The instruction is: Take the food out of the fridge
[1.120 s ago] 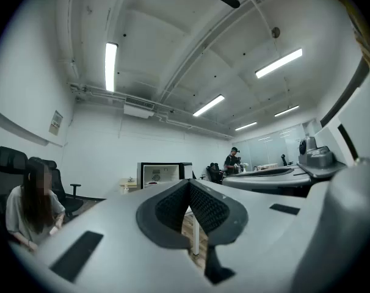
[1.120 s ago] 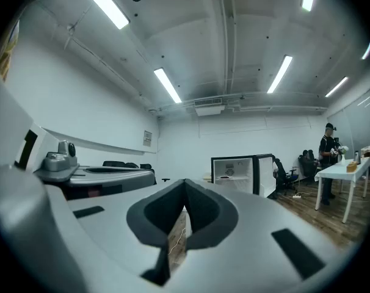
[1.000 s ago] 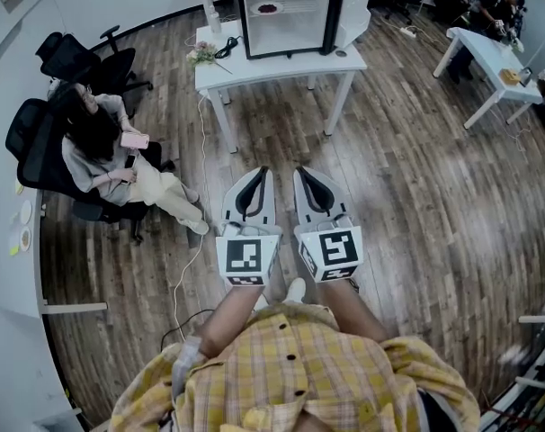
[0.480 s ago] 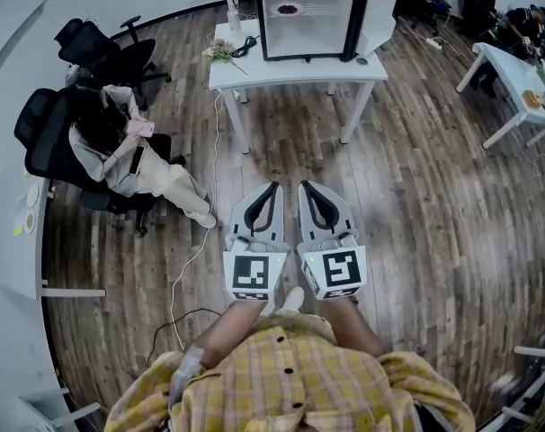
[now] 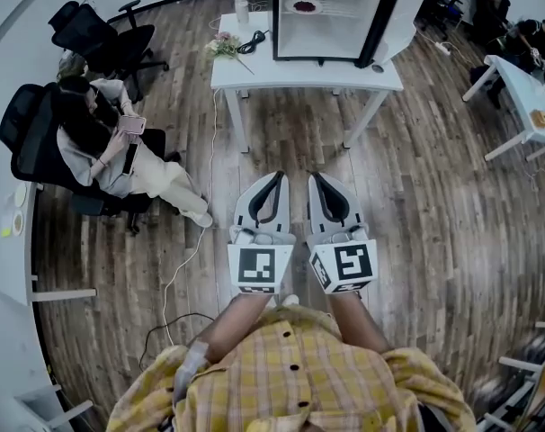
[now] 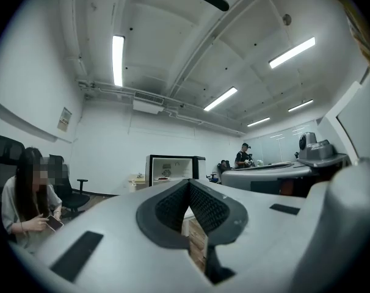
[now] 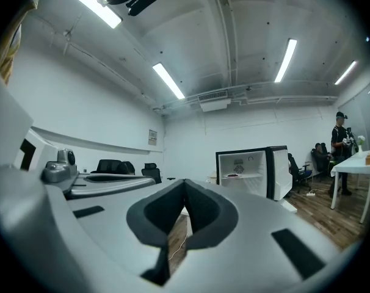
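Observation:
A small black fridge (image 5: 331, 16) stands on a white table (image 5: 304, 75) ahead, its door (image 5: 403, 25) swung open to the right. On its upper shelf lies a plate of dark red food (image 5: 304, 6), also visible in the left gripper view (image 6: 163, 177) and the right gripper view (image 7: 233, 176). My left gripper (image 5: 280, 176) and right gripper (image 5: 314, 176) are held side by side over the wooden floor, well short of the table. Both point level at the fridge. Each one's jaws are shut with nothing between them (image 6: 189, 182) (image 7: 185, 180).
A person (image 5: 102, 142) sits in a black office chair at the left with a phone. Another black chair (image 5: 102, 39) stands behind. A white cable (image 5: 187, 250) trails across the floor. Flowers (image 5: 226, 45) lie on the fridge table. A second white table (image 5: 524, 88) stands at the right.
Both grippers have travelled forward together toward the fridge table, which now looks nearer and larger. The jaws stayed shut.

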A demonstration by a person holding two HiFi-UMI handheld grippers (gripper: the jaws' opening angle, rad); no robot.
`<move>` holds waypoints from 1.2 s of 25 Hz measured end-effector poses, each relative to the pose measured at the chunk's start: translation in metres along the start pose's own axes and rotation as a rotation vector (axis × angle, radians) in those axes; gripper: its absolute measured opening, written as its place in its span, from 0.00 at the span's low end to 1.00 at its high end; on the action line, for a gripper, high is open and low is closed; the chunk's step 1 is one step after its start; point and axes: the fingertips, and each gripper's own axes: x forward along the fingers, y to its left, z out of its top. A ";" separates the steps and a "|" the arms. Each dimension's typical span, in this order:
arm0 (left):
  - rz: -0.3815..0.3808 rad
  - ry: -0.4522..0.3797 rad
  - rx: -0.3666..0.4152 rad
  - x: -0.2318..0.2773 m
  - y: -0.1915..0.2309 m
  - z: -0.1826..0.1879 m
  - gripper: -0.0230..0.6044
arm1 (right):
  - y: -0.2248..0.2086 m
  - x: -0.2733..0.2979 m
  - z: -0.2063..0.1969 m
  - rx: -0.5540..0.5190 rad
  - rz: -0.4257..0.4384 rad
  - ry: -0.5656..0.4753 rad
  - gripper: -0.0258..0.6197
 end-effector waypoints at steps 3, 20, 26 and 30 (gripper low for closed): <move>0.006 -0.016 0.002 0.037 0.028 0.000 0.05 | -0.014 0.039 0.006 -0.009 -0.016 -0.020 0.05; -0.103 -0.027 -0.038 0.185 0.131 0.017 0.05 | -0.056 0.208 0.027 0.000 -0.119 -0.007 0.05; -0.124 -0.029 -0.062 0.203 0.139 0.012 0.05 | -0.064 0.226 0.019 0.017 -0.140 0.018 0.05; -0.124 -0.012 -0.067 0.214 0.143 0.006 0.05 | -0.071 0.237 0.011 0.035 -0.143 0.033 0.05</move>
